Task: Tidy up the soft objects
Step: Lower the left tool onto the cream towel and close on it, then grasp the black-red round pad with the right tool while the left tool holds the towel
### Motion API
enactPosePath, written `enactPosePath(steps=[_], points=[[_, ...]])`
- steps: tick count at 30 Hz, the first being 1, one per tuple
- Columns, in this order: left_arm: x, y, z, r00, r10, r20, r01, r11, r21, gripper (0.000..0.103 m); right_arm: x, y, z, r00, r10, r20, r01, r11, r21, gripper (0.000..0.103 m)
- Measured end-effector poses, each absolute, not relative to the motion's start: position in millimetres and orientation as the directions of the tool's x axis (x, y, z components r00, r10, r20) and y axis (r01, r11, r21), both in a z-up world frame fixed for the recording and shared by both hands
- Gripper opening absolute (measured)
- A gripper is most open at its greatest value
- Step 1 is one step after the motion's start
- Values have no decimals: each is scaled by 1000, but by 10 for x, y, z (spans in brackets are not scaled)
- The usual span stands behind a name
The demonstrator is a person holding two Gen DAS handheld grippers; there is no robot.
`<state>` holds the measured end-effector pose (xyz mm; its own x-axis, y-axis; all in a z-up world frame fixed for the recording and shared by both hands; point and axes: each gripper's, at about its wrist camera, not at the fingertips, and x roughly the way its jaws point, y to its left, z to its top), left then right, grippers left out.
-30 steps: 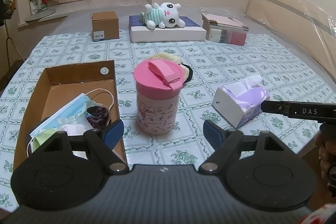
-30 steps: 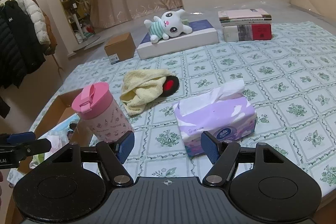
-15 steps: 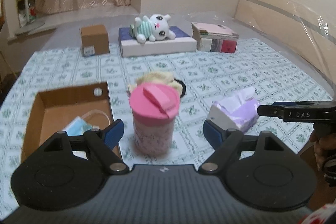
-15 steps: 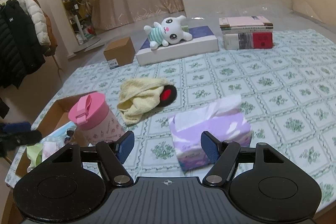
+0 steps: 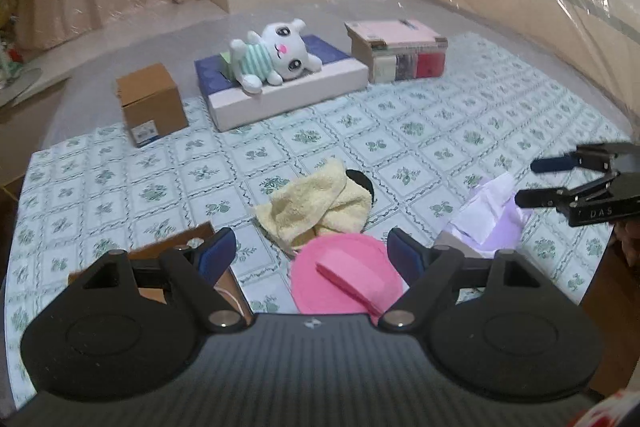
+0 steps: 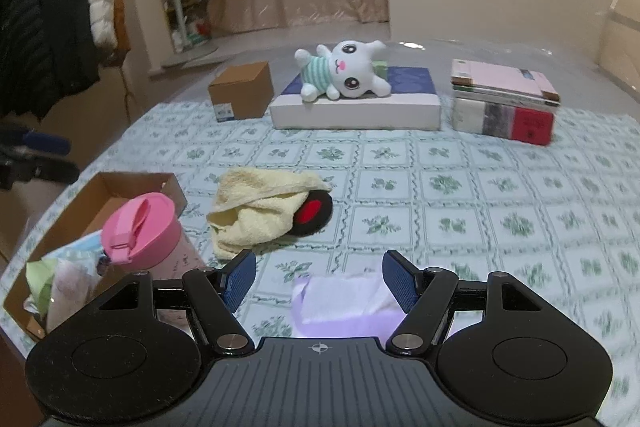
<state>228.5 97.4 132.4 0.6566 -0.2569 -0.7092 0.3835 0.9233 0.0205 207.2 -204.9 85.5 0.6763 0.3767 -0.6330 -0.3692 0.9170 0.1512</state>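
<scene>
**Two spread grippers above the soft clutter**

The left hand-held gripper (image 5: 310,253) hangs spread and empty over the pink cup (image 5: 344,277). The right hand-held gripper (image 6: 318,277) is likewise spread, empty, above the purple tissue pack (image 6: 340,307). The yellow towel (image 6: 260,211) lies crumpled mid-tabletop (image 6: 480,195), the plush bunny (image 6: 344,73) on a flat box behind. Only the right view shows the red-centred black pad (image 6: 314,213) under the towel and the masks in the open carton (image 6: 132,187)
</scene>
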Motion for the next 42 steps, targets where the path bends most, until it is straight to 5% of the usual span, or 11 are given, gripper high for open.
enactPosePath(steps=[9, 19, 35, 40, 42], points=[[3269, 837, 1055, 515, -289, -807, 503, 864, 11, 81, 2790, -1916, 753, 609, 413, -678, -486, 869, 93, 70], [4201, 809, 375, 299, -351, -887, 502, 849, -166, 82, 3354, -1639, 460, 539, 416, -733, -599, 800, 14, 70], [4683, 693, -535, 120, -320, -940, 447, 863, -237, 87, 3782, -1475, -15, 474, 382, -793, -643, 765, -16, 70], [4625, 608, -612, 134, -276, -952, 510, 843, -172, 72, 3830, -1460, -71, 466, 372, -803, -645, 764, -21, 70], [4617, 641, -577, 127, -285, -950, 523, 833, -180, 43, 3859, -1447, -93, 458, 370, -808, -646, 763, -17, 70]])
